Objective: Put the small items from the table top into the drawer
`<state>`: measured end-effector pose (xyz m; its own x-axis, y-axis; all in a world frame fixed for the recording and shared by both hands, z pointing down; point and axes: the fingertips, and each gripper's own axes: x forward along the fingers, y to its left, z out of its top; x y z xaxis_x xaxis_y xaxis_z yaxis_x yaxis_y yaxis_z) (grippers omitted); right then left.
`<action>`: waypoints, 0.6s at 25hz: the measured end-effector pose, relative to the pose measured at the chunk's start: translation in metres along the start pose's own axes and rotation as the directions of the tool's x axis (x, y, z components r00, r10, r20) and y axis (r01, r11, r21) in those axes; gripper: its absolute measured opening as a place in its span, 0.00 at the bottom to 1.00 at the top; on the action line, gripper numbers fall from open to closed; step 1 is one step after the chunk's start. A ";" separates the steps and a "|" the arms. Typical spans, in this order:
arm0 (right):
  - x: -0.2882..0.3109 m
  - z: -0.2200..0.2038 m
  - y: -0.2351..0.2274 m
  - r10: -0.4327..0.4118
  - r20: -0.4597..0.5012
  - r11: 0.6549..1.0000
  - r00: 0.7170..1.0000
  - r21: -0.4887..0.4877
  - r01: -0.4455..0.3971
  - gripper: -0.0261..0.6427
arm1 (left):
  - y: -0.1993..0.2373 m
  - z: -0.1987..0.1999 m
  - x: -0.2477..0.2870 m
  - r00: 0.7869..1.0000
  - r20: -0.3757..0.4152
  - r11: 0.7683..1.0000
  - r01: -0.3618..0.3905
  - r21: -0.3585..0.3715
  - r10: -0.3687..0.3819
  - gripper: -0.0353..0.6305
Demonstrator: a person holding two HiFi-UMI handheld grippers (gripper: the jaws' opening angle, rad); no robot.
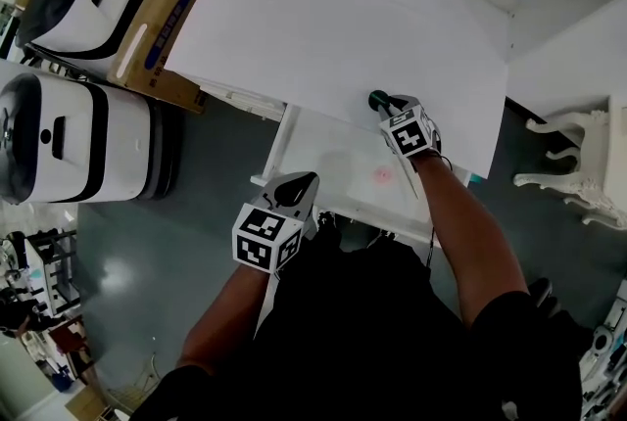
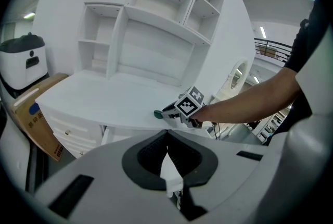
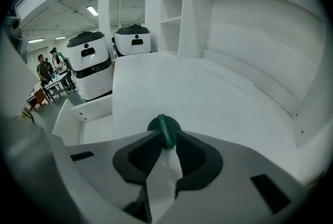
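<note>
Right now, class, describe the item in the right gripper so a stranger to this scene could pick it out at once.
Find the white desk with shelves; at its front edge, above the open drawer, is the right gripper. Its jaws pinch a dark green ring, the only green thing there; the pink item nearby lies in the drawer instead.

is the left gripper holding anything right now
No, in the left gripper view the left gripper has its jaws closed together at the tips with nothing between them.
</note>
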<state>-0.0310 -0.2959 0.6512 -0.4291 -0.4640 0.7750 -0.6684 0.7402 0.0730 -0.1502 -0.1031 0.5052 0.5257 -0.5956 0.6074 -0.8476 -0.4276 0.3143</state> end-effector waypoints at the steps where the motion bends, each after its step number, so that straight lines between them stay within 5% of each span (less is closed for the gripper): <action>1: 0.001 -0.002 -0.001 -0.001 -0.010 1.000 1.000 0.003 0.001 0.16 | -0.001 0.000 0.001 1.000 0.000 1.000 0.001 0.000 -0.001 0.06; 15: 0.000 -0.004 0.004 -0.003 -0.034 1.000 0.999 0.006 0.003 0.09 | -0.003 0.002 0.003 1.000 0.004 1.000 0.018 -0.003 -0.018 0.06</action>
<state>-0.0313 -0.2909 0.6539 -0.4063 -0.4490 0.7958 -0.6734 0.7358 0.0714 -0.1454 -0.1054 0.5046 0.5414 -0.5903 0.5986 -0.8380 -0.4363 0.3276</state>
